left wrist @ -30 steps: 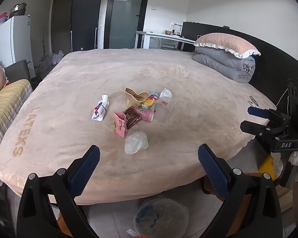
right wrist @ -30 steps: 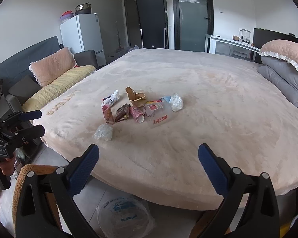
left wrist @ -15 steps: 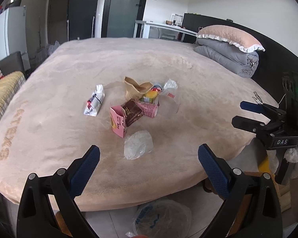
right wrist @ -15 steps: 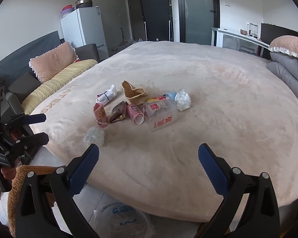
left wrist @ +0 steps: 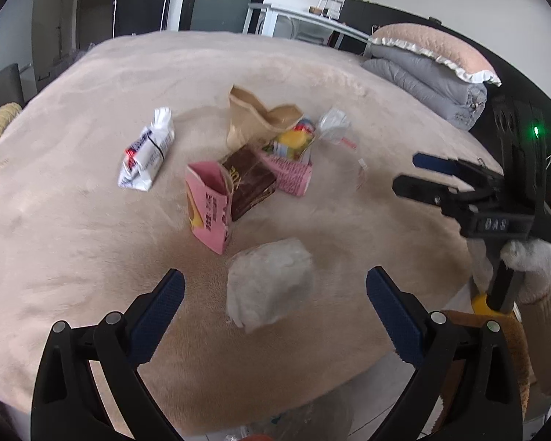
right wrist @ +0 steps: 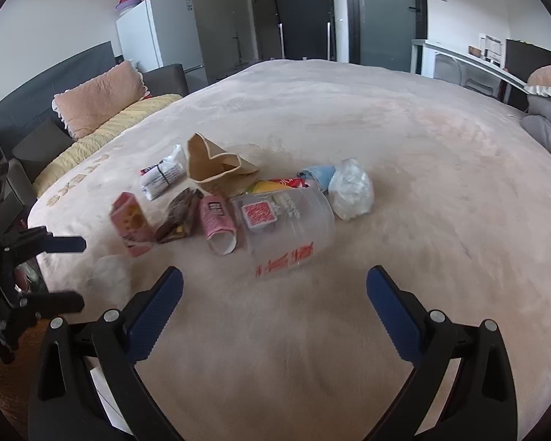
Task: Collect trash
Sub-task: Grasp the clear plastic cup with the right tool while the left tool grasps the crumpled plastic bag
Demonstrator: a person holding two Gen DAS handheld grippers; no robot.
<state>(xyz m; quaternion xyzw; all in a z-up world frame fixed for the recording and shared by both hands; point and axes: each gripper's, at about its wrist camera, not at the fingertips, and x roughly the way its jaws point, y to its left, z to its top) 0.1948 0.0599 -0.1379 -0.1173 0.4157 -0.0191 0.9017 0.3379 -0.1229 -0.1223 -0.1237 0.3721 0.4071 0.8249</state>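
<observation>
Left wrist view. Your left gripper [left wrist: 272, 305] hangs with its blue-padded jaws spread wide and nothing between them, over the near edge of the beige plush bed [left wrist: 73, 242]. The crumpled translucent white plastic wrapper [left wrist: 268, 283] lies between the pads' line of approach, closest of all the trash to that edge. Behind it stand the pink printed carton [left wrist: 209, 205], the dark brown snack packet [left wrist: 249, 180] and the tan paper bag [left wrist: 260, 117]; the white rolled packet with a black band [left wrist: 147, 150] lies apart toward the bed's left side. Your right gripper [left wrist: 411, 172], released and empty, hovers at the right edge; its body reads "DAS". To do this step well, likely lower straight over the wrapper, straddle it, and close gently, since it will probably crush and slip.

Right wrist view. The right gripper [right wrist: 275, 294] is splayed and empty above the near edge. The clear plastic cup lying on its side [right wrist: 286, 228] carries red characters too blurred to read. Gold lettering on the bed's left edge [right wrist: 69, 183] appears to read "LATEXS", seen inverted. The left gripper [right wrist: 69, 272] shows at the left edge
</observation>
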